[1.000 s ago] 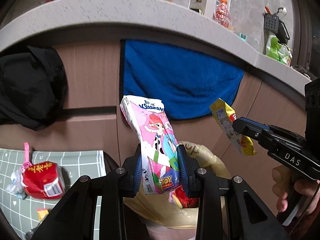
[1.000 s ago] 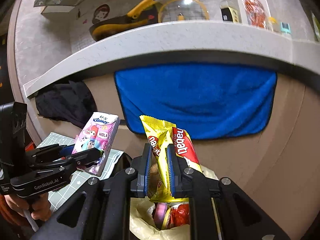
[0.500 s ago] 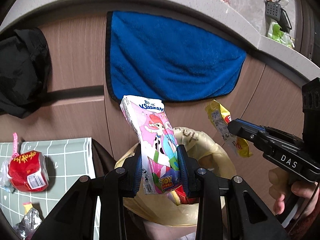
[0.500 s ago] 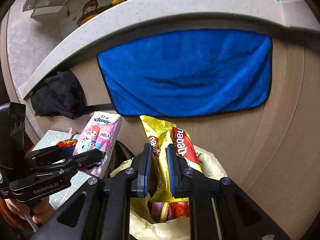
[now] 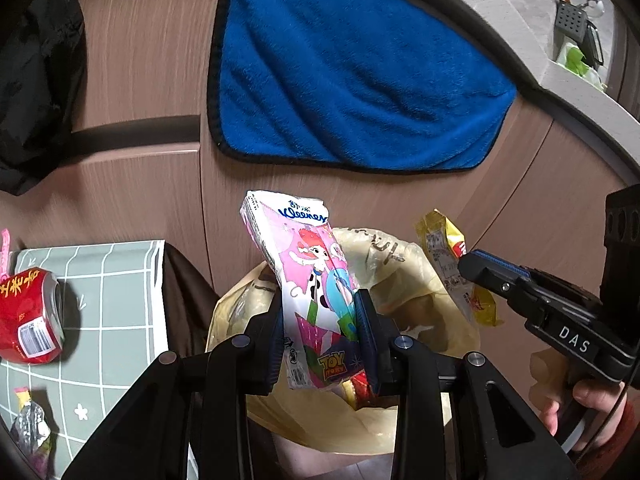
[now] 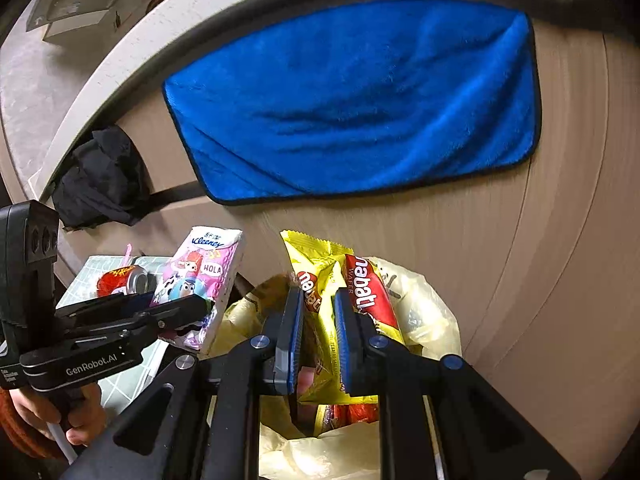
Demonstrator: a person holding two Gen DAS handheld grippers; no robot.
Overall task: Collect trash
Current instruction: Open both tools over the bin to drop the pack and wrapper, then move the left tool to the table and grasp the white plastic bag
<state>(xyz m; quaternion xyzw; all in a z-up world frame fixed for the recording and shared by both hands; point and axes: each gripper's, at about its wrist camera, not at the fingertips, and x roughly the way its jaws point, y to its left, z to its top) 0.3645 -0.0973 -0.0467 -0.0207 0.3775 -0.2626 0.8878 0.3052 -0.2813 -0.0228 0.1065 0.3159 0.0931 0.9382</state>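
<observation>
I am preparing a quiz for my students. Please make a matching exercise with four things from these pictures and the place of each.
Things:
1. tissue pack
2. wafer wrapper
3. red can
4. blue towel

Places:
A. hanging on the cabinet front
B. in the right claw
C. lying on the checked mat
D. in the left claw

Pairs: 1-D, 2-B, 3-C, 4-A

Blue towel (image 5: 352, 80) hangs on wood cabinet front (image 5: 140, 92) under pale countertop (image 6: 132, 36), black cloth (image 5: 36, 80) bunched at left, green grid-pattern mat (image 5: 116, 300) w/ white lines lower left, black utensil holder (image 5: 572, 20) top right.
</observation>
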